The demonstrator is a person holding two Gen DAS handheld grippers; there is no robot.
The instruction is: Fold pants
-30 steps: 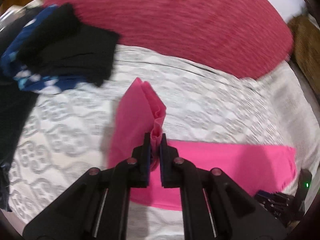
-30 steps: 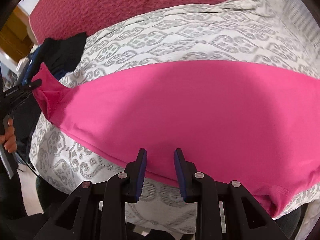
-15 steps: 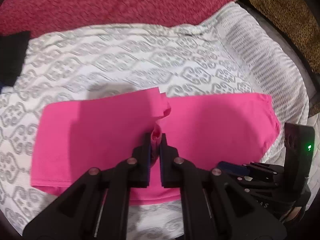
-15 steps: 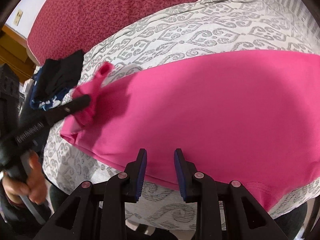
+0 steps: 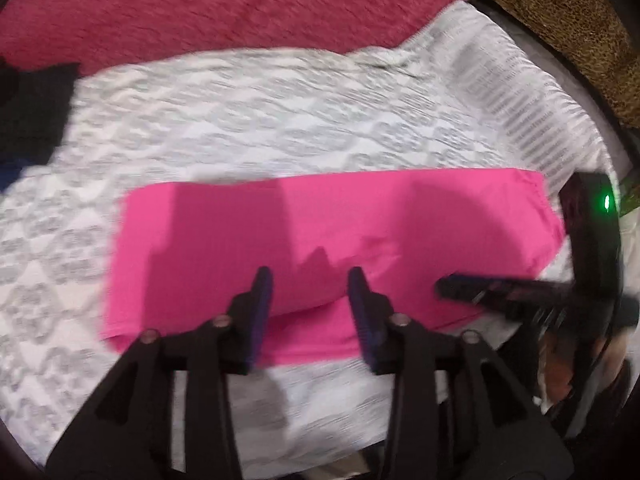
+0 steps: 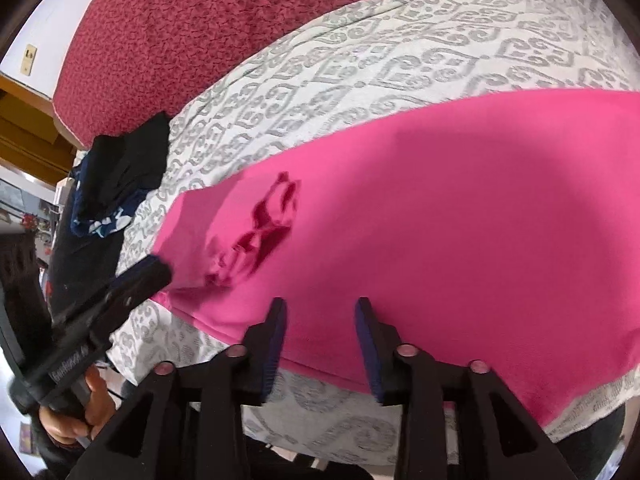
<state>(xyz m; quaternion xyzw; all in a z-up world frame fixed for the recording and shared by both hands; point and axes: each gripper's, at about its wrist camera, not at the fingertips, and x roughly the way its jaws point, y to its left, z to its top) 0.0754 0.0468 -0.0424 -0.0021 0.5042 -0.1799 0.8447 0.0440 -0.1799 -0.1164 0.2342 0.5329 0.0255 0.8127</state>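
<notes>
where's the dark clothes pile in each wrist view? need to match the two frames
Left wrist: dark clothes pile at the far left edge, mostly cut off, on the patterned bedspread.
Right wrist: same pile at upper left, black on top of blue-and-white print, left of the pink pants.
Shared landmark: the red blanket along the bedspread's far edge.

Both grippers tilt steeply downward. The left gripper [image 5: 308, 280] is opening its jaws, empty; the right gripper [image 6: 322, 310] is opening too, pads gripping nothing.
</notes>
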